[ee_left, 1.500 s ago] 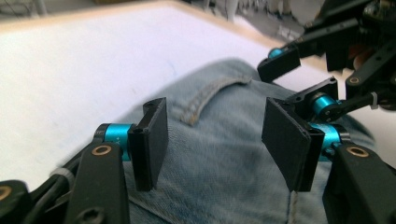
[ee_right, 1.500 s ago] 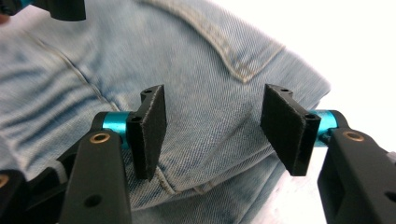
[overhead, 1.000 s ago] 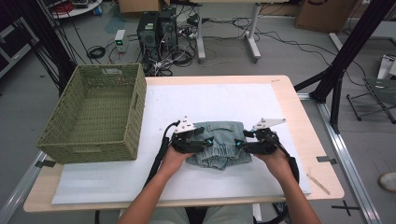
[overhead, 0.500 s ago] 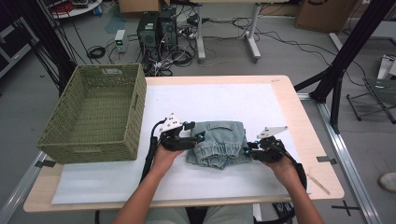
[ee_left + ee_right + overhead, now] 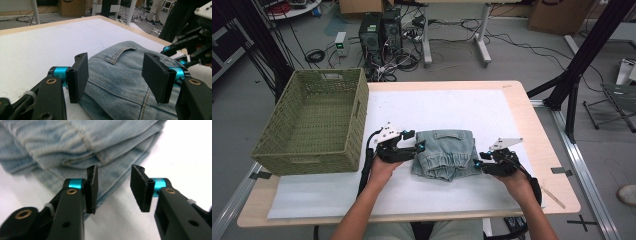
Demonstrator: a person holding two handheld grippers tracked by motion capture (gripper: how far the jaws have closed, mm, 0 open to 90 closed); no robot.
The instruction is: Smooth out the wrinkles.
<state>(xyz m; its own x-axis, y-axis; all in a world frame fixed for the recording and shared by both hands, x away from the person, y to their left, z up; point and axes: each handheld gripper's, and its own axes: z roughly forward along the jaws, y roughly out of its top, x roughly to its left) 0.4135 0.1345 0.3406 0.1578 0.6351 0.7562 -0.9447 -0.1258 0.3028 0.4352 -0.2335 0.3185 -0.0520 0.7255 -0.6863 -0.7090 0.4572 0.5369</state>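
A folded pair of light blue jeans (image 5: 444, 152) lies on the white sheet (image 5: 452, 107) in the middle of the table. My left gripper (image 5: 416, 141) rests at the jeans' left edge, open; in the left gripper view (image 5: 116, 75) the denim (image 5: 125, 56) runs between the wide-apart pads without being pressed. My right gripper (image 5: 477, 164) is at the jeans' near right corner. Its jaws have just been opening; in the right gripper view (image 5: 113, 188) the folded hem (image 5: 75, 142) lies just ahead of the pads, which grip nothing.
A green woven basket (image 5: 302, 162) stands empty at the table's left, a hand's width from the left gripper. A thin stick (image 5: 554, 196) lies near the front right corner. Black frame posts (image 5: 579, 60) stand past the table's right edge.
My left gripper has drawn back leftward to the jeans' edge. My right gripper has slid toward the near side, to the jeans' right corner. The jeans lie flatter than before.
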